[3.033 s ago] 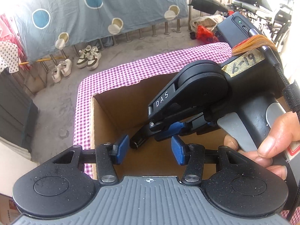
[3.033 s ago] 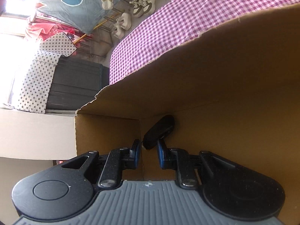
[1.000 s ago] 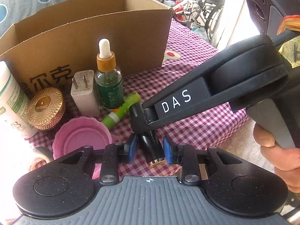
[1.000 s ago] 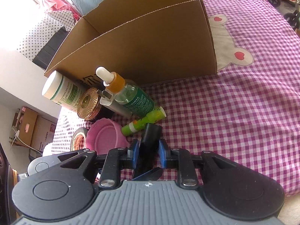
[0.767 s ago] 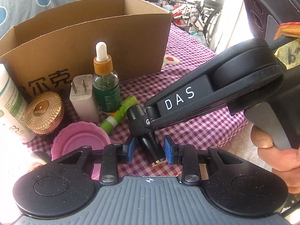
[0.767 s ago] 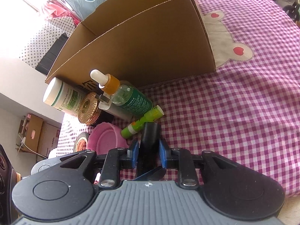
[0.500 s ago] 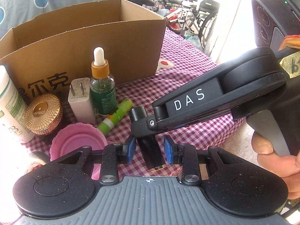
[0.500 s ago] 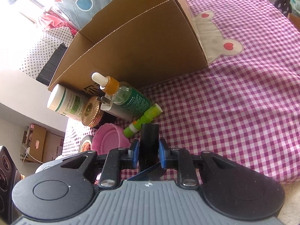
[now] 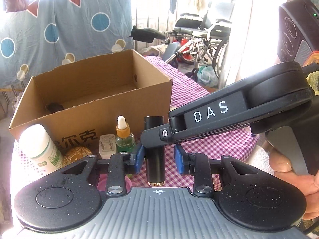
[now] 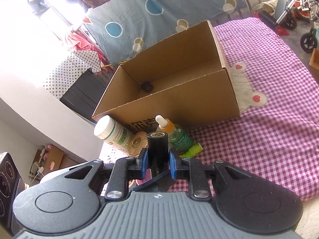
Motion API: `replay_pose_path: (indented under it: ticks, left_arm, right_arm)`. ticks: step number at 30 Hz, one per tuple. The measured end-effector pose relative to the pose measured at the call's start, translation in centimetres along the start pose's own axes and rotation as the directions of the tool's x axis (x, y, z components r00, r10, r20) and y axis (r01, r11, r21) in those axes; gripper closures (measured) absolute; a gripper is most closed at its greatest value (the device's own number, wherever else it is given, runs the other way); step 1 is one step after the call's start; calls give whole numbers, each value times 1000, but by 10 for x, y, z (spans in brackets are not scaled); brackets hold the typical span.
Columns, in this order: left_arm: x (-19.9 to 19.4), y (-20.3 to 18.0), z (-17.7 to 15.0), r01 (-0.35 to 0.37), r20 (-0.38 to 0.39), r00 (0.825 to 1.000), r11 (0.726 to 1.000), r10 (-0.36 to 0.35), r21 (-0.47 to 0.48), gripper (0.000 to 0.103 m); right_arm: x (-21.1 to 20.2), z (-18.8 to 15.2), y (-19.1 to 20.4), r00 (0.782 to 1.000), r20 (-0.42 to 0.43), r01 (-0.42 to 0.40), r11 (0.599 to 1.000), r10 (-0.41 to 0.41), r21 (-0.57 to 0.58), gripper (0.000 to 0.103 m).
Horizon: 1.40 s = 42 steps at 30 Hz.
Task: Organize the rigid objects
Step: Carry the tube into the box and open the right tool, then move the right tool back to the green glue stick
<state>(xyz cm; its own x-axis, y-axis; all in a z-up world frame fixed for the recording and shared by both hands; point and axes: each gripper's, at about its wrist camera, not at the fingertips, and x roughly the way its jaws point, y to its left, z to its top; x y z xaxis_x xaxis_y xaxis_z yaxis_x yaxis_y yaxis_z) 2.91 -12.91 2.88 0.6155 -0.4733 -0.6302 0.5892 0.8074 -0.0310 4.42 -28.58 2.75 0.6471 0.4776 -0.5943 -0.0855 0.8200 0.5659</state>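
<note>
My right gripper (image 10: pixel 158 164) is shut on a black cylinder tube (image 10: pixel 157 149) with a gold end, held upright above the checked cloth. In the left wrist view the same tube (image 9: pixel 155 159) stands between my left gripper's (image 9: pixel 159 160) blue pads, which are open and apart from it; the right gripper's black arm crosses it from the right. The open cardboard box (image 9: pixel 95 107) stands behind, with one small dark object (image 10: pixel 146 86) inside. In front of it are a white bottle (image 9: pixel 42 149), a gold lid (image 9: pixel 76 155), a white plug (image 9: pixel 107 148), a dropper bottle (image 9: pixel 123 137) and a green tube (image 10: pixel 192 150).
The purple checked cloth (image 10: pixel 269 129) covers the table, with its edge near the bottom right. A pink round lid (image 10: pixel 139 181) lies under the grippers. Bicycles and a wheelchair (image 9: pixel 205 37) stand beyond the table, and a blue dotted sheet (image 9: pixel 65 25) hangs behind the box.
Both grippers have risen and tilted up, so the box's inside now shows. The black tube stands upright in the right gripper. My left jaws have opened wider around it.
</note>
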Motion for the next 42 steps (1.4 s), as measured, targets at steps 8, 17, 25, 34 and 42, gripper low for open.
replay_pose_path:
  ticks: [8,17,25,34,42]
  left_arm:
    - [-26,31,54,-129,109,986,992,128,-7,72]
    - [29,108,105,-179,-47,983,977,175,-114,72]
    - [103,154,101,-225,-293,940,964,177,-138,72]
    - [139,175,90,-267,-427,886,952,180,-152,67]
    - [115,172,93,-261,-374,909,950,183,-171,60]
  right_arm:
    - [2,61,51,992,73,-96,985,107,-140,78]
    - [95,156,65,981,-112,-169,979,157,-114,78]
    - [212,187,31,921,-361,-133,989,148,66,79]
    - [291,189,9,857,-492,-88,984,153,154,76]
    - [284,185,9,872,-461,-92,981,162,171,76]
